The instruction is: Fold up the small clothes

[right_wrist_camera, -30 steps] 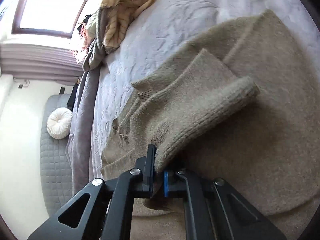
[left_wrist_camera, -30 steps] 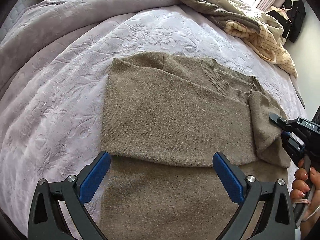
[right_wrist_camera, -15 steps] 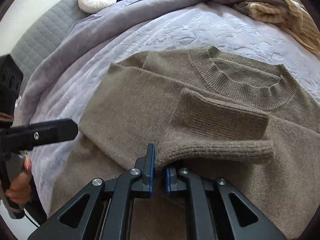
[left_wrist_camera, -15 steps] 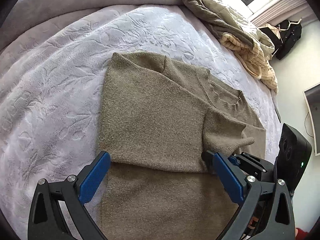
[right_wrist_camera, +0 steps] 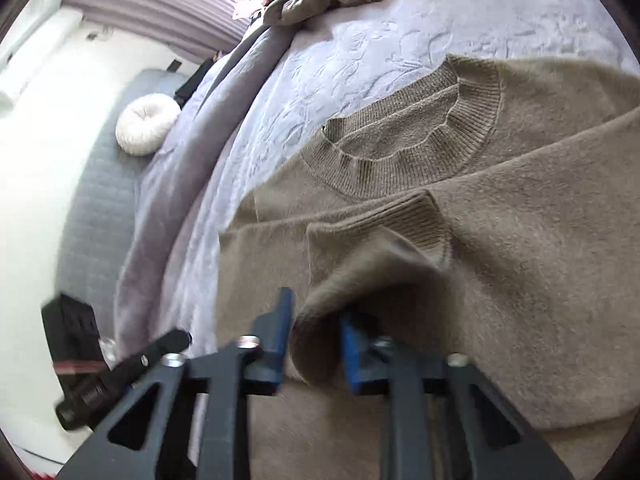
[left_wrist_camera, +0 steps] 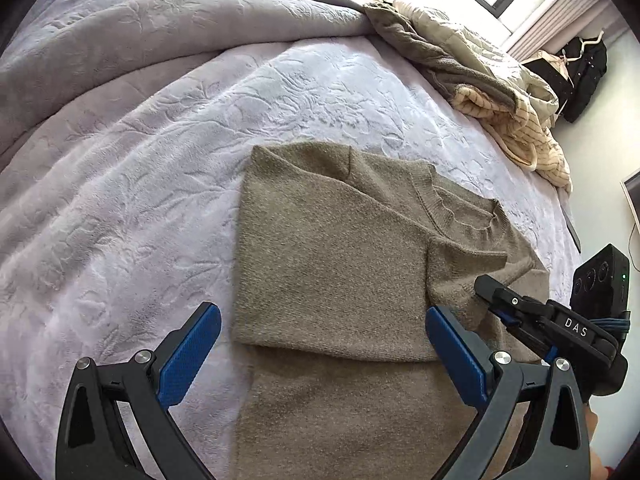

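- A taupe-brown knitted sweater with a ribbed round collar (left_wrist_camera: 340,272) lies flat on the pale lilac embossed plush bedspread (left_wrist_camera: 140,184), toward the bed's right edge; its left side is folded over the body with a straight crease.
- The sweater's ribbed-cuffed right sleeve (right_wrist_camera: 384,248) lies doubled over the chest just below the collar (right_wrist_camera: 404,152).
- The left gripper (left_wrist_camera: 322,356) hovers above the sweater's lower body, its blue-padded fingers (left_wrist_camera: 188,354) spread wide and holding nothing.
- The right gripper (right_wrist_camera: 314,338) sits at the sleeve's fold; its blue pads (right_wrist_camera: 280,332) stand partly apart with a bulge of sleeve fabric between them, not pinched tight.
- A heap of olive and cream striped garments (left_wrist_camera: 492,92) rests by the bed's far right edge.
- A round white pleated cushion (right_wrist_camera: 146,124) sits against the grey quilted headboard (right_wrist_camera: 96,216).
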`<action>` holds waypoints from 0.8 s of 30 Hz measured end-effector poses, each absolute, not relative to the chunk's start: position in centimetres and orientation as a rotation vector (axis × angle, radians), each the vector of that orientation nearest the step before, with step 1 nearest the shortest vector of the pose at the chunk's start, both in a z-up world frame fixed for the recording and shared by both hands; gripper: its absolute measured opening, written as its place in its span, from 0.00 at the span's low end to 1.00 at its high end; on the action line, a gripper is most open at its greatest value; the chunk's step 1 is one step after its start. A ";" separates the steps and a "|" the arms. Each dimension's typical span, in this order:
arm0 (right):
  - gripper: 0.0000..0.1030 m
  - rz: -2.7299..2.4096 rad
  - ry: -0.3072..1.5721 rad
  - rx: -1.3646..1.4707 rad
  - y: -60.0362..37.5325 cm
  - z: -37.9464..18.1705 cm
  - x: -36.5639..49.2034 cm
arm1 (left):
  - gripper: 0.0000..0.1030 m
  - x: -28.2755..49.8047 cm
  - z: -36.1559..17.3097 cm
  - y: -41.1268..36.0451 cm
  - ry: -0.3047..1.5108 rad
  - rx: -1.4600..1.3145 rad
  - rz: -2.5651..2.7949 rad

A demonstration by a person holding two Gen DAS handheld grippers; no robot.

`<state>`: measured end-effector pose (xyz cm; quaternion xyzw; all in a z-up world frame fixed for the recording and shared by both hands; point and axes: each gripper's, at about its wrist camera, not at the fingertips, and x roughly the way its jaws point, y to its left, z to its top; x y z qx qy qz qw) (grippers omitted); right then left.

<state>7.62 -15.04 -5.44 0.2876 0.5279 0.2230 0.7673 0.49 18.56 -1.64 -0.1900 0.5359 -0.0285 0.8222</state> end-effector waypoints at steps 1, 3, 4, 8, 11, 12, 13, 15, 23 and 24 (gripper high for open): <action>0.19 0.512 1.135 0.612 -14.3 -5.2 7.9 | 1.00 0.4 -1.5 19.0 1.136 -0.402 -0.051; 0.19 0.630 1.125 0.535 -11.5 -4.7 8.4 | 1.00 0.3 -1.4 20.0 1.129 -0.399 -0.037; 0.21 0.687 1.139 0.480 -9.8 -4.4 8.4 | 1.00 0.3 -1.3 20.5 1.129 -0.401 -0.033; 0.22 0.776 1.206 0.248 -5.0 -4.7 7.1 | 1.00 0.5 -1.6 21.1 1.156 -0.429 -0.057; 0.22 0.740 1.226 0.260 -6.2 -4.9 5.7 | 1.00 0.8 -2.2 19.9 1.184 -0.428 -0.120; 0.22 0.715 1.234 0.277 -7.2 -4.9 5.3 | 1.00 1.0 -2.4 19.2 1.196 -0.429 -0.142; 0.22 0.691 1.242 0.295 -8.2 -5.0 4.8 | 1.00 1.2 -2.8 18.4 1.209 -0.435 -0.168; 0.23 0.635 1.254 0.331 -10.8 -4.9 4.0 | 1.00 1.7 -3.4 17.0 1.230 -0.453 -0.211; 0.41 0.346 1.250 0.609 -23.0 -4.7 0.4 | 1.00 3.7 -5.3 14.5 1.310 -0.410 -0.213; 0.41 0.293 1.235 0.652 -24.8 -4.8 -0.2 | 0.99 3.7 -5.7 14.5 1.328 -0.413 -0.214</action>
